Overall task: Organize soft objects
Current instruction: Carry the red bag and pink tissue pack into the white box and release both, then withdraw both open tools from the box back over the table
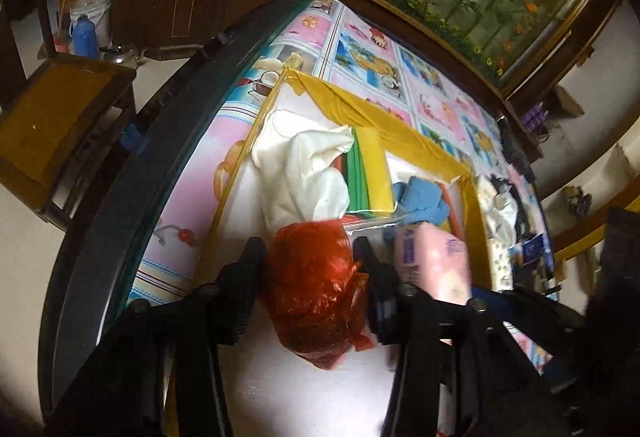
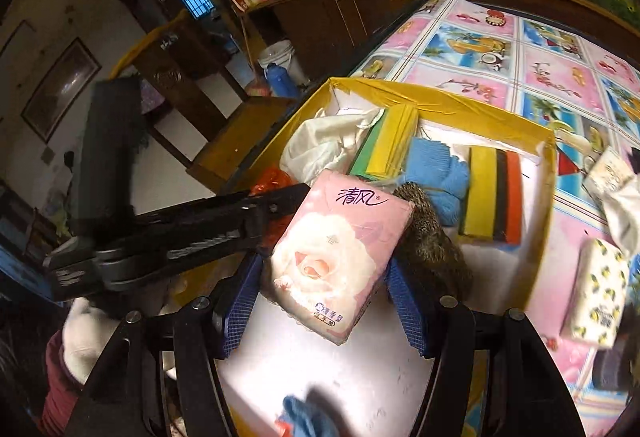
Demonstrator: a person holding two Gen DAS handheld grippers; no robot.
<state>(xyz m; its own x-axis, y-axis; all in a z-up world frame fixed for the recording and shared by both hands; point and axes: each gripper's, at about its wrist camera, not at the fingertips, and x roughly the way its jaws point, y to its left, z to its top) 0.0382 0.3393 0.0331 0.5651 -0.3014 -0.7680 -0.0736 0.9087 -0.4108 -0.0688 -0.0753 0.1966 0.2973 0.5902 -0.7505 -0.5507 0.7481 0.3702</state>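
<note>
Left wrist view shows the left tongs (image 1: 308,269) closed on a crumpled red plastic bag (image 1: 316,293), held over the near end of the yellow-edged box (image 1: 360,109). Right wrist view shows the right tongs (image 2: 320,297) gripping a pink tissue pack (image 2: 340,249), also above the box.

Progress is judged as well advanced. Already inside the box, ahead of both tongs, lie a white cloth (image 2: 324,145), a green and yellow sponge (image 2: 388,137), a blue knitted piece (image 2: 440,165) and a striped sponge (image 2: 492,193). The two held items are not yet set down.

Left outside, to the right of the right tongs on the patterned tablecloth (image 2: 560,77), is a lemon-print tissue pack (image 2: 596,297), with more pale cloth near the frame edge.

A brownish speckled object behind the pink pack is mostly covered and cannot be identified. Items at the right edge are blurred.
</note>
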